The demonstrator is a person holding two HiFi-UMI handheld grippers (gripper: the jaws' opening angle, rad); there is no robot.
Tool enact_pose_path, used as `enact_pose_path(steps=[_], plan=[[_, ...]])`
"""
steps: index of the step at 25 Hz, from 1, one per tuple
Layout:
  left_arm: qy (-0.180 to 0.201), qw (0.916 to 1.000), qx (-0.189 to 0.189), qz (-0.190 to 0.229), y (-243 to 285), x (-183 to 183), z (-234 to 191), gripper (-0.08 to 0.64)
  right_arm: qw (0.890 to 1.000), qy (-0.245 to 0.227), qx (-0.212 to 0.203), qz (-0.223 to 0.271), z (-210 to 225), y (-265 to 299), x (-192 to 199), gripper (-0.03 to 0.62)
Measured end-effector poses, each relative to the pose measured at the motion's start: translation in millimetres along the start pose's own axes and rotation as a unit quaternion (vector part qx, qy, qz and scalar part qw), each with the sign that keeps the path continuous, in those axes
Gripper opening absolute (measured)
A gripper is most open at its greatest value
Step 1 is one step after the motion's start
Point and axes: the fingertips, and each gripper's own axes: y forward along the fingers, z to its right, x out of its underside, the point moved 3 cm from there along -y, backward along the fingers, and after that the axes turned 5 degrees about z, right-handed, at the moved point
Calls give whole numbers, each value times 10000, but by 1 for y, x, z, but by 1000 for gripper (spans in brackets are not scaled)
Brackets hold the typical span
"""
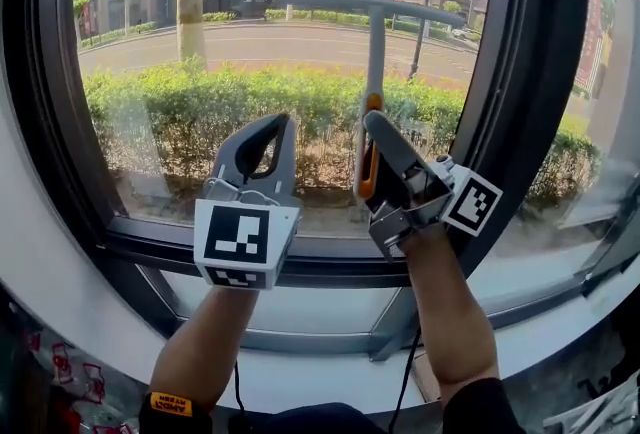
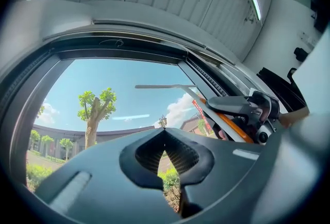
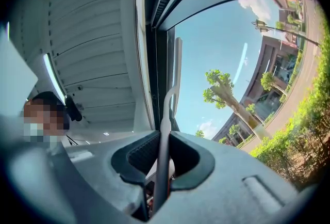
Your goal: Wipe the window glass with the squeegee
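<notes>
Filling most of head view: window glass [image 1: 200,72], clear, smooth, its edges cut off by dark frame [image 1: 530,72]. Squeegee [image 1: 375,52] upper centre: slim grey T-shape, blade bar across pane, orange grip mostly hidden inside right gripper [image 1: 372,127], which is clenched on handle. Left gripper [image 1: 278,127] just left of it, ribbed pads [image 2: 148,153] pressed together, nothing between.

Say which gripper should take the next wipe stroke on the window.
Right. The right gripper is shut on the squeegee handle, with the blade raised in front of the window glass. The left gripper is shut on nothing beside it and would probably need a handover first.
</notes>
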Motion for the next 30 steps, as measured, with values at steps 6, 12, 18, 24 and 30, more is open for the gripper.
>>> enact_pose_path(steps=[6, 12, 18, 24, 30], plan=[[31, 10000, 19, 88, 9, -9, 7, 11, 10000, 65, 26, -21, 8, 4, -3, 48], [22, 10000, 29, 12, 16, -4, 9, 12, 9998, 156, 92, 12, 19, 0, -6, 48], [-93, 9998, 45, -150, 11, 15, 15, 12, 9995, 305, 108, 18, 22, -11, 5, 48], [-250, 9987, 89, -428, -1, 46, 28, 11, 9981, 567, 255, -7, 27, -42, 34, 48], [-390, 9965, 125, -731, -15, 76, 40, 12, 9952, 852, 471, -36, 33, -76, 65, 49]])
